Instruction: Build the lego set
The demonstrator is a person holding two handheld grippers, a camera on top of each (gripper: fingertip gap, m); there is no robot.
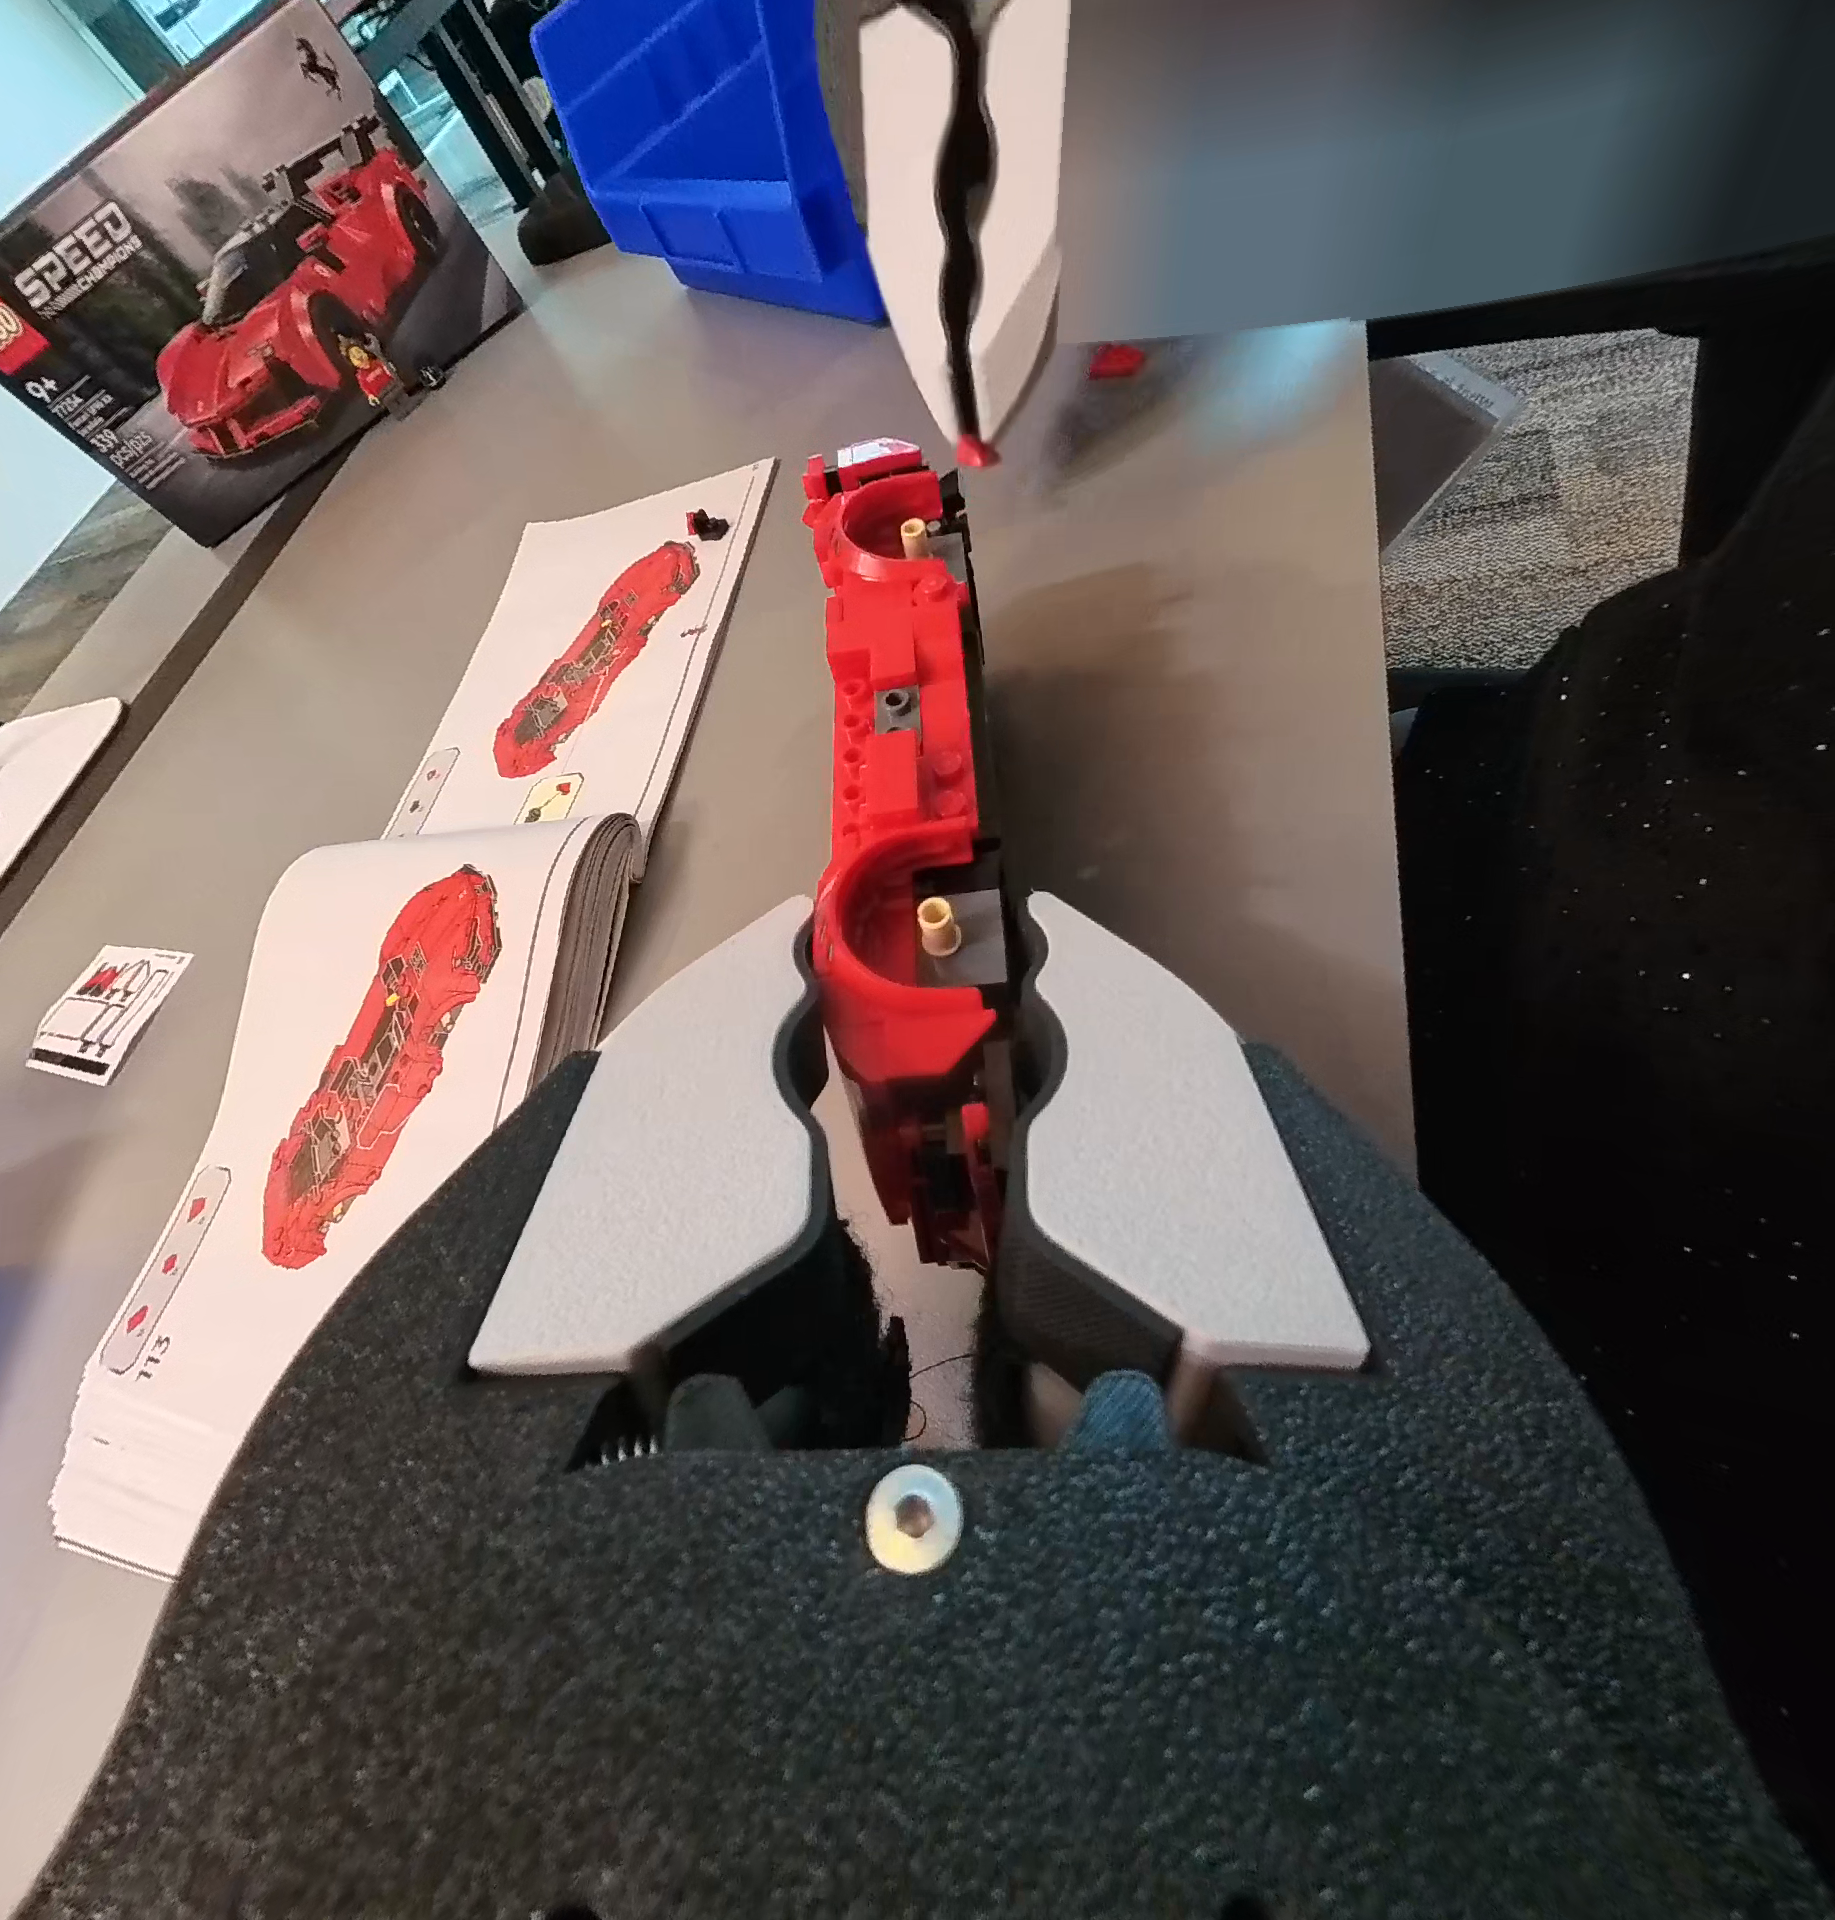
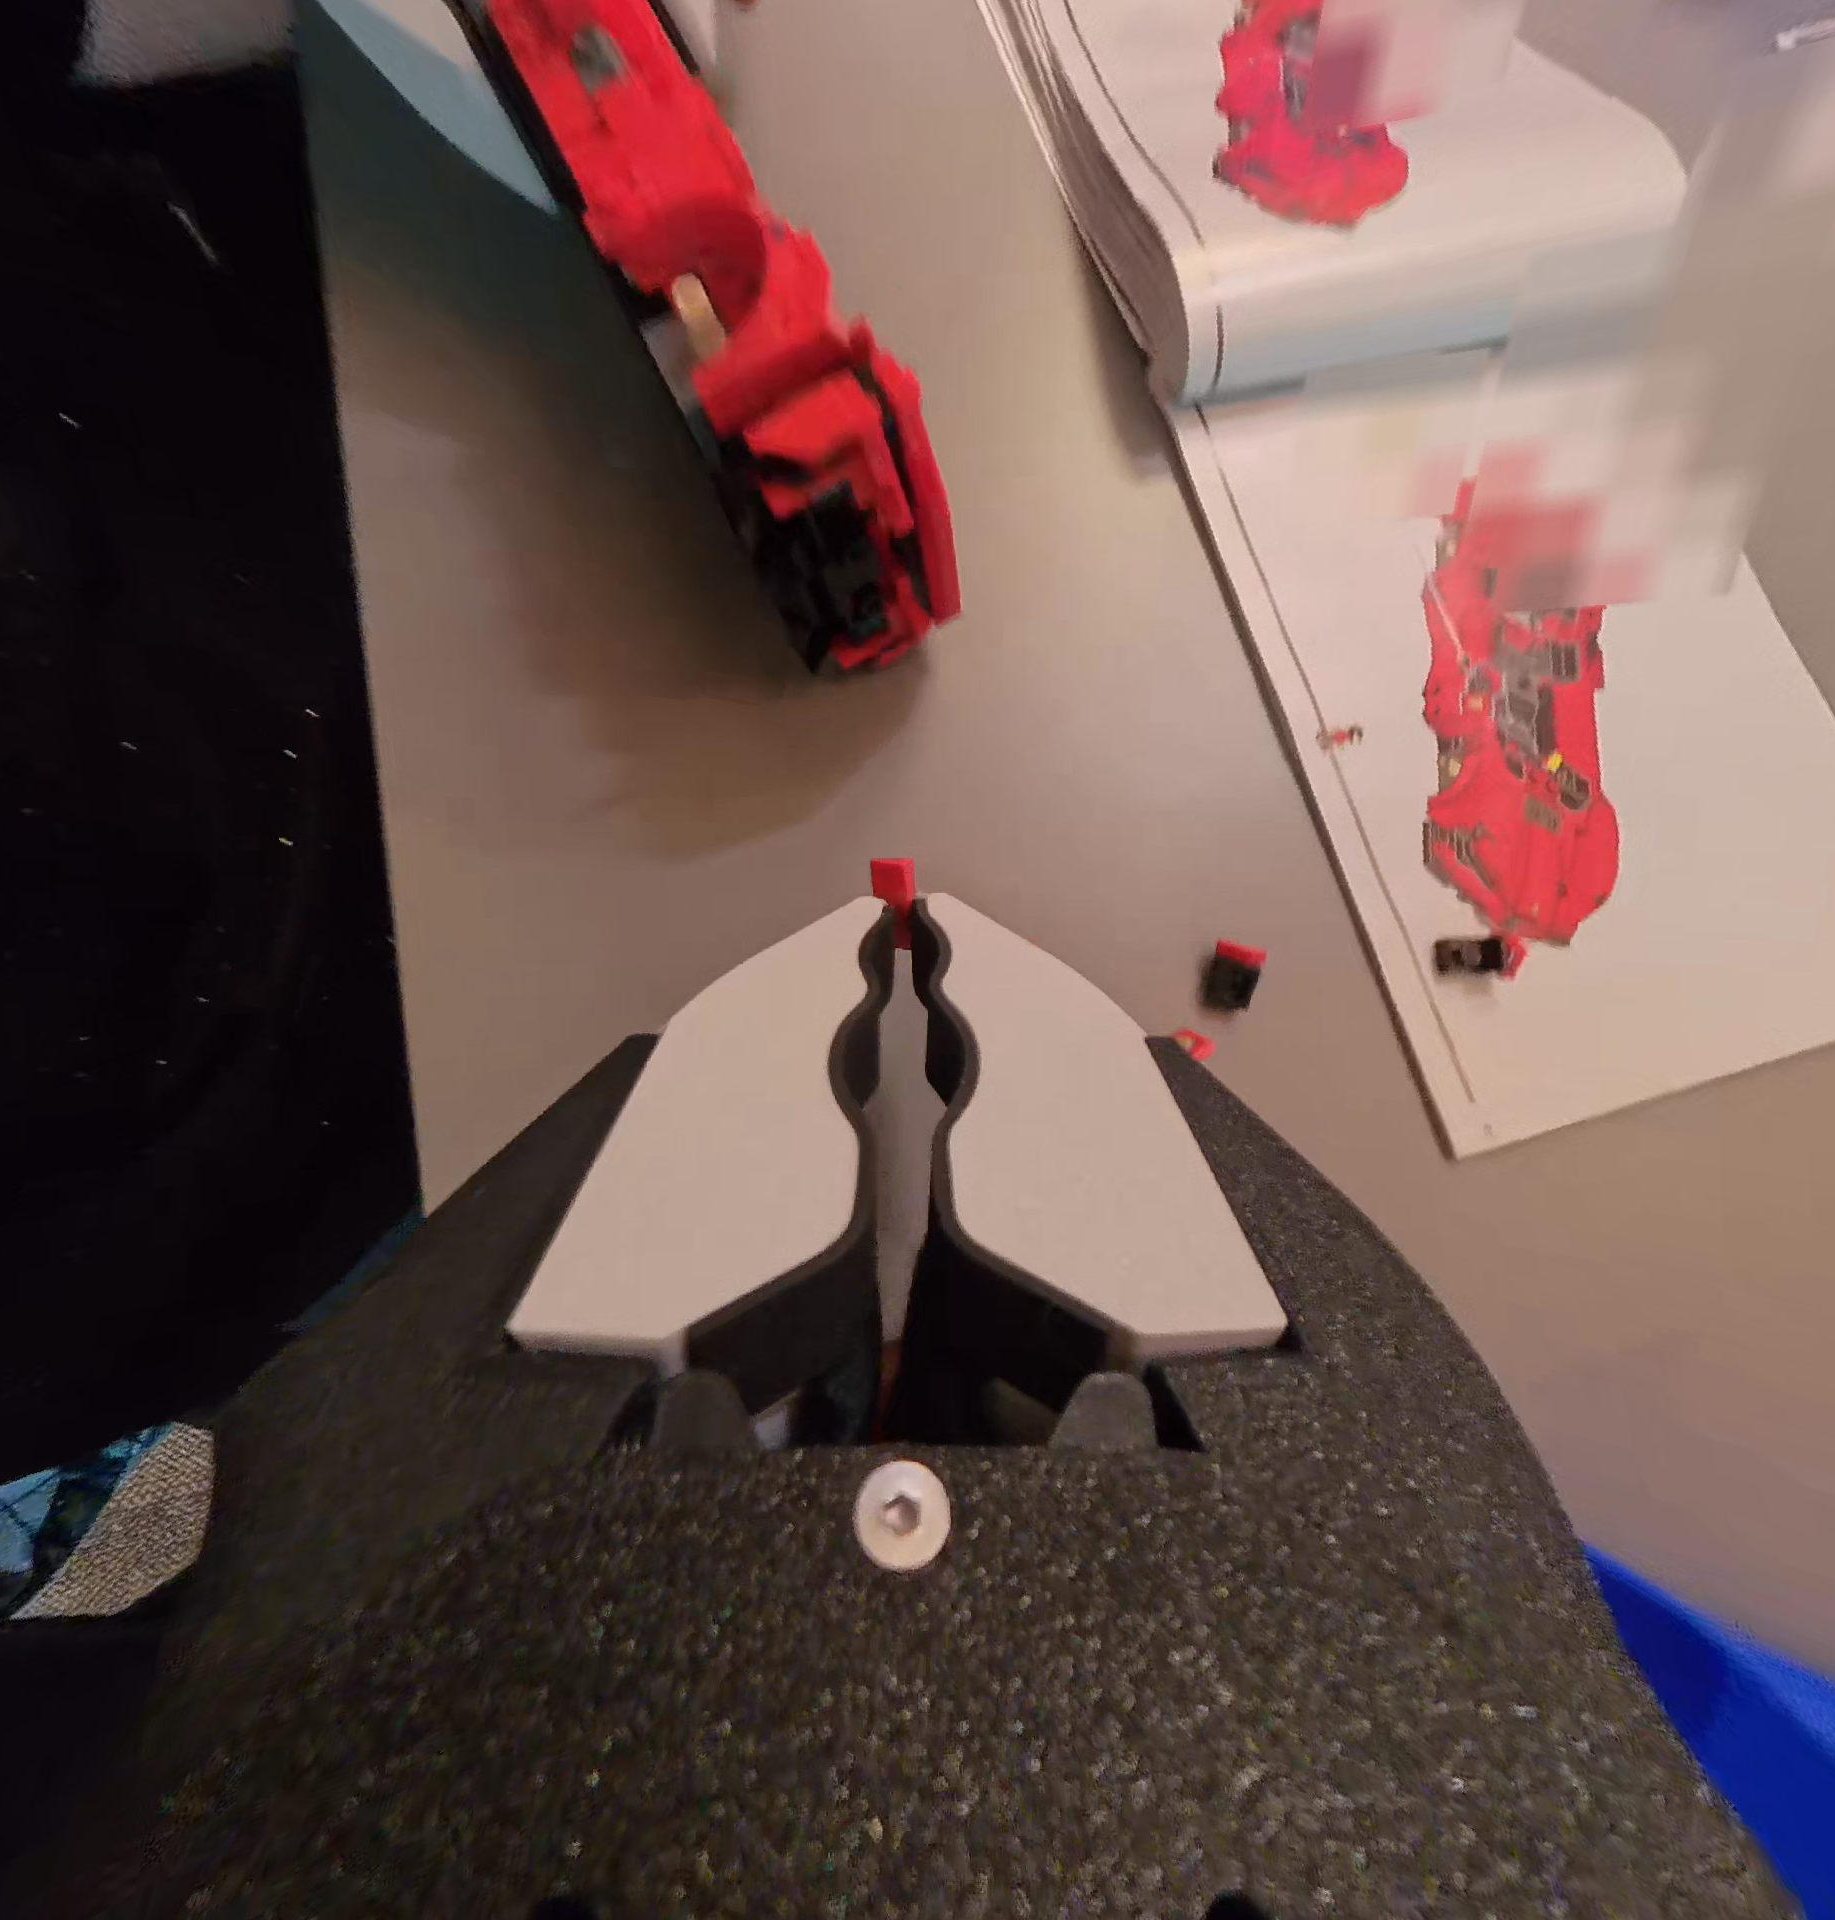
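Observation:
My left gripper (image 1: 918,925) is shut on one end of the red car body (image 1: 897,727), held on its side above the grey table, with two tan axle pins showing. The car body also shows in the right wrist view (image 2: 778,343), blurred. My right gripper (image 2: 900,906) is shut on a small red piece (image 2: 892,888) at its fingertips. In the left wrist view that gripper (image 1: 973,421) comes down from above, and the small red piece (image 1: 976,450) hangs just above the car's far end.
The open instruction booklet (image 1: 393,1039) lies left of the car, with the set's box (image 1: 227,301) and a blue bin (image 1: 705,156) behind. A sticker sheet (image 1: 108,1008) lies at the left. Small loose pieces (image 2: 1233,971) lie near the booklet (image 2: 1619,831). The table edge is at the right. My right fingertips sit around 15 cm from my left ones.

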